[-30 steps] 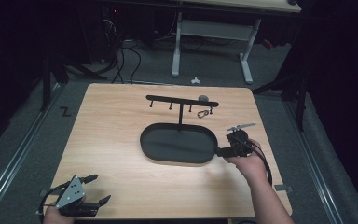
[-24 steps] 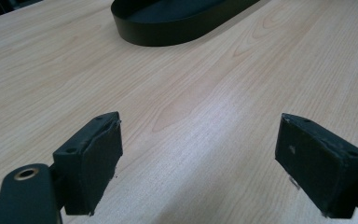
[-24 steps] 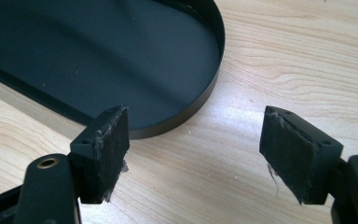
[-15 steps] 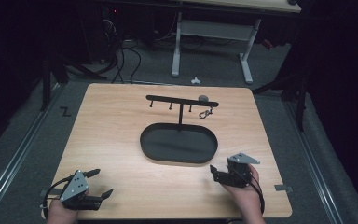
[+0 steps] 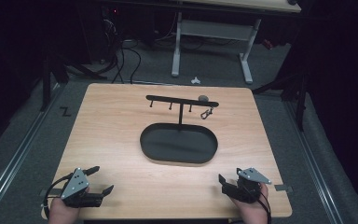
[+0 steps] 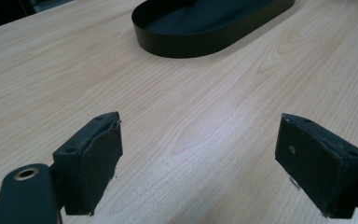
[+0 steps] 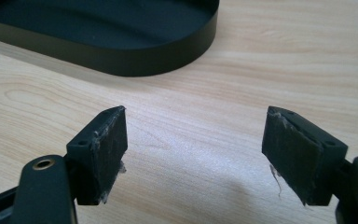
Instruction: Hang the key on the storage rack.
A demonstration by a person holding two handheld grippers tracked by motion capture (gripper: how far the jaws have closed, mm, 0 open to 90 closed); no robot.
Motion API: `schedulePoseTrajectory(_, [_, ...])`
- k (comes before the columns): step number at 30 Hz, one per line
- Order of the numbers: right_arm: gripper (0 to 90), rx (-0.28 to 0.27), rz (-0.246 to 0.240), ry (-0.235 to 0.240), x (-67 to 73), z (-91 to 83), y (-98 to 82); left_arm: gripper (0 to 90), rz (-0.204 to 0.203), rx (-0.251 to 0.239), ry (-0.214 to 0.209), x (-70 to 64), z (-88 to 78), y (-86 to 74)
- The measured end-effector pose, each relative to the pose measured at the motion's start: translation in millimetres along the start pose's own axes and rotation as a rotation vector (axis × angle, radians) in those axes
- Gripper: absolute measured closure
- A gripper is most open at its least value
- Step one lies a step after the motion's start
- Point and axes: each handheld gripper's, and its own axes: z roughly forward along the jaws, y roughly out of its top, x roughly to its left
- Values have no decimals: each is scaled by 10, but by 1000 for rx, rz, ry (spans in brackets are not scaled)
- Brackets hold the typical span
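Tray (image 5: 179, 143), black and oval, lies ahead of both my claws, on the middle of the wooden table (image 5: 112, 135). It is the nearest thing to them, and neither claw touches it.

My left claw (image 5: 99, 180) sits at the near left corner of the table, its jaws spread wide with nothing between them. In the left gripper view I look along its two black pads (image 6: 91, 156) and see bare wood grain in the gap; the tray (image 6: 205, 23) lies well apart from them, ahead and off toward my right.

My right claw (image 5: 224, 184) rests at the near right edge of the table, held in my hand (image 5: 251, 207), its grey plate on top. Its jaws are also spread, and hold nothing. In the right gripper view the pads (image 7: 103, 149) look worn, with frayed bits hanging at their edges, and the tray's rounded end (image 7: 121, 42) is near, ahead and to the left of the gap. A soft shadow falls on the wood between the pads.

Beyond the tray, farther from both claws, a thin black stand (image 5: 182, 100) rises from the tray's far rim, with a crossbar bearing small pegs. A small metal clasp (image 5: 207, 113) hangs from the bar's right part, and a small round grey thing (image 5: 203, 98) sits by the bar's right end.
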Motion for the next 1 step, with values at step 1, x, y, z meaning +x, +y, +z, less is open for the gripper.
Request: schedulePoseTrajectory(1, [225, 4, 0, -2, 8, 14, 4, 153, 4, -1, 0, 2, -3, -4])
